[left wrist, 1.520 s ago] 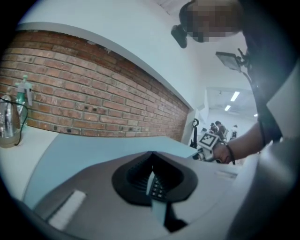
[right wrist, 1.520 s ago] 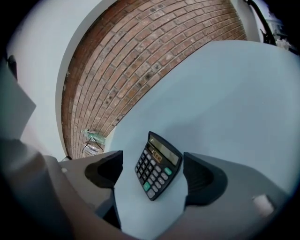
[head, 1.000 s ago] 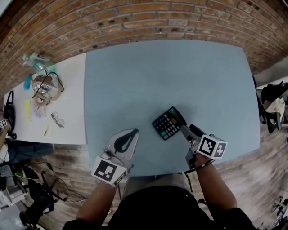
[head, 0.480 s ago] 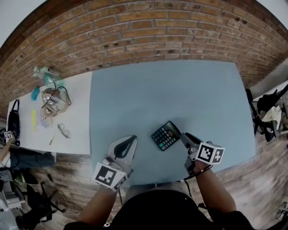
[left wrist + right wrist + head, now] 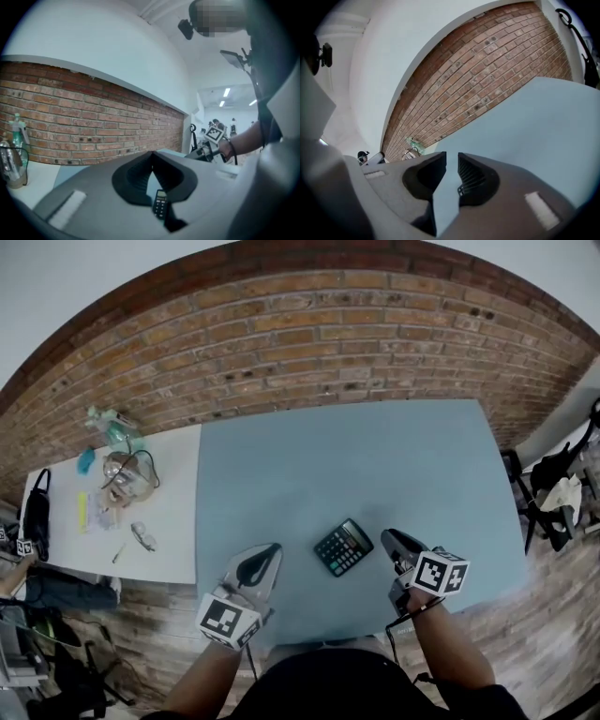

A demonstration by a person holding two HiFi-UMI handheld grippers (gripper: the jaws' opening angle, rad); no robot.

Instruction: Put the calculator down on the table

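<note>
**A:** What is the right gripper (image 5: 390, 540) doing?

**B:** It grips nothing. Its jaws have just been closing, and a narrow slot stands between them with only bare blue tabletop showing through. It hangs above the surface.

**A:** And the left gripper (image 5: 271, 549)?

**B:** Clenched, tips meeting, empty. It hovers apart from everything.

**A:** Where is the calculator (image 5: 343, 547)?

**B:** Flat on the table (image 5: 356, 451), keys up and turned at a slant. It is at about 9 o'clock from the right gripper's tips and 3 o'clock from the left's, touching neither. I'd call the task done, or as good as.

**A:** So what could go wrong?

**B:** It lies in the 6 o'clock part of the table, fairly near the person's edge and between the two tools. If either gripper swung inward or dipped, I think it could clip a corner and skate the calculator toward that edge. The top looks smooth, so I doubt much would stop it.

**A:** Anything further out?

**B:** The white side table (image 5: 169, 521) at 9 o'clock holds clutter, but that is well apart and poses no threat.
</note>
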